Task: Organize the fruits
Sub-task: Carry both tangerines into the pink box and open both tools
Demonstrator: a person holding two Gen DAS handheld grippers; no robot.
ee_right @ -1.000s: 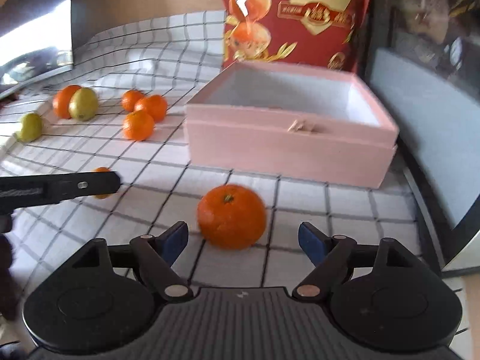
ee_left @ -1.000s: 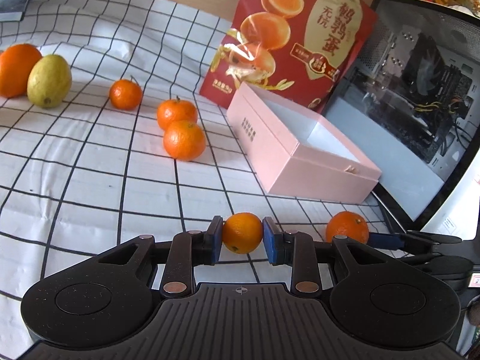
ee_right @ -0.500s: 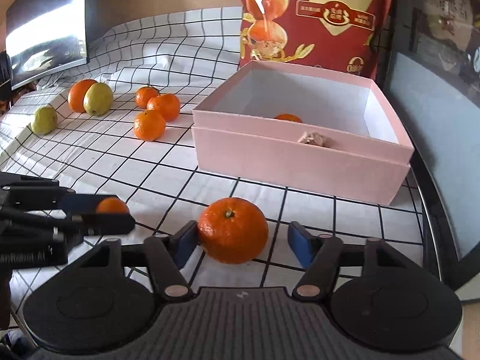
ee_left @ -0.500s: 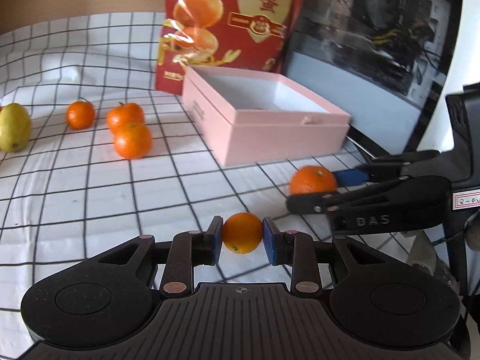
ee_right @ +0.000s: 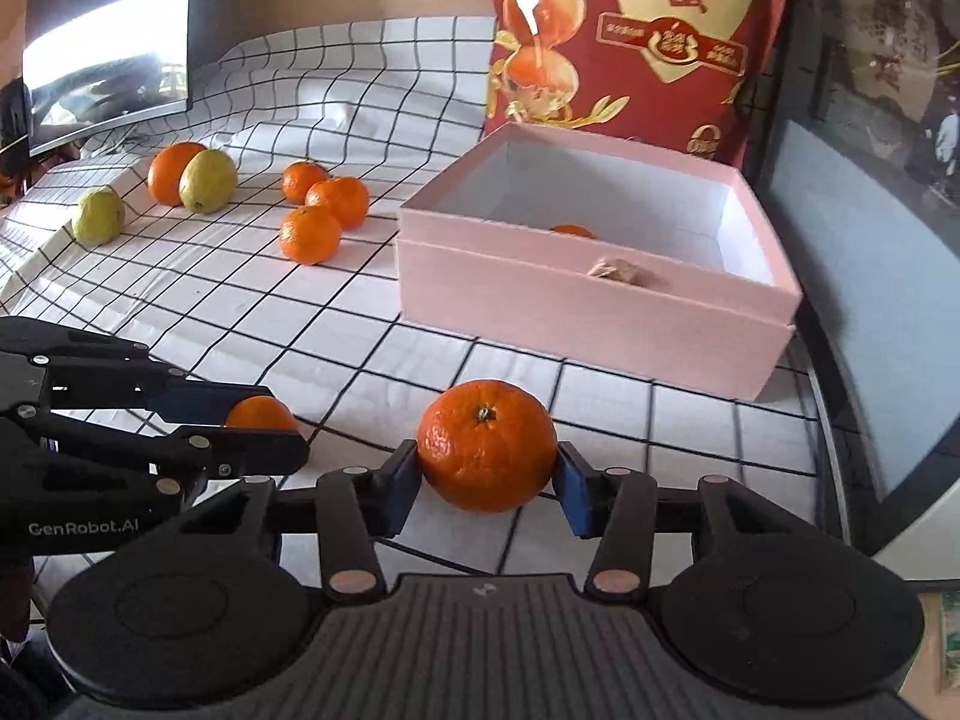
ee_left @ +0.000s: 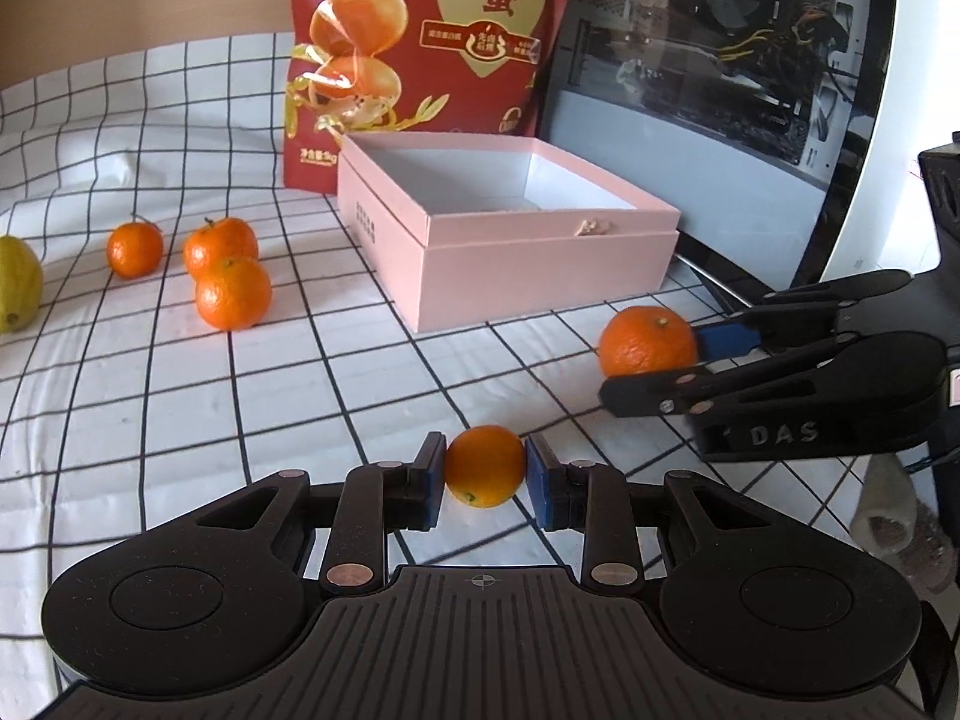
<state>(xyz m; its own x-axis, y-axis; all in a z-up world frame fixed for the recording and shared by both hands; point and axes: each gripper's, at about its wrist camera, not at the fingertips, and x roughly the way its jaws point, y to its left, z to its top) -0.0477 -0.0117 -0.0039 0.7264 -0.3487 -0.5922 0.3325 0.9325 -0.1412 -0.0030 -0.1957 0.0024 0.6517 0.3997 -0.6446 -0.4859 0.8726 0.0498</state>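
Note:
My left gripper is shut on a small orange and holds it above the checked cloth; it also shows in the right wrist view. My right gripper is shut on a bigger mandarin, lifted off the cloth; it shows from the left wrist view. An open pink box stands ahead of both grippers with one orange inside. Three mandarins lie left of the box.
A red snack bag stands behind the box. A computer case is at the right. An orange and two yellow-green fruits lie at the far left. A monitor stands at the back left.
My right gripper has closed on the bigger mandarin and lifted it. My left gripper has carried its small orange toward the box, turning right.

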